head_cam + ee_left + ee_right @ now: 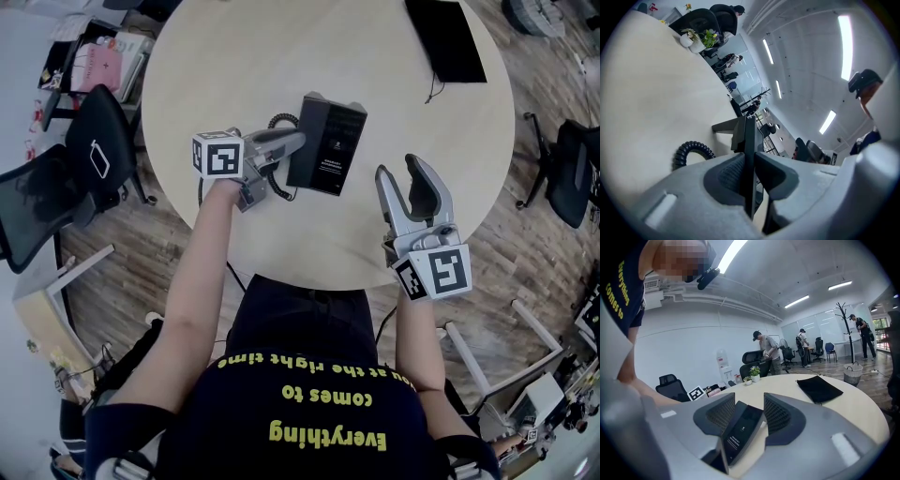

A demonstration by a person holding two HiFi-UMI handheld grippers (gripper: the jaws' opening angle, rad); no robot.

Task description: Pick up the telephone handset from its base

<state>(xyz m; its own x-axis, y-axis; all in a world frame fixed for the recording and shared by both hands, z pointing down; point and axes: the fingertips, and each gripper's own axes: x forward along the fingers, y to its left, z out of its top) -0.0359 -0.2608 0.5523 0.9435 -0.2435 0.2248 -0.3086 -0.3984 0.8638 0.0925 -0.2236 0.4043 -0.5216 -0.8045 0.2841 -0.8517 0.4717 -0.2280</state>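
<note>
At the left edge of the telephone base on the round table, the left gripper clamps the thin black handset, which lies lengthwise away from the person, while the right gripper hangs agape, farther off.

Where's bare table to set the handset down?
Free: round beige table beyond the black telephone base, and right of it up to the black cloth pouch. Crowded: base's left side, with coiled black cord and left gripper.

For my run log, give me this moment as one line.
left tool: shut on handset | right tool: open, empty, above table edge | base: on table, coiled cord beside it
</note>
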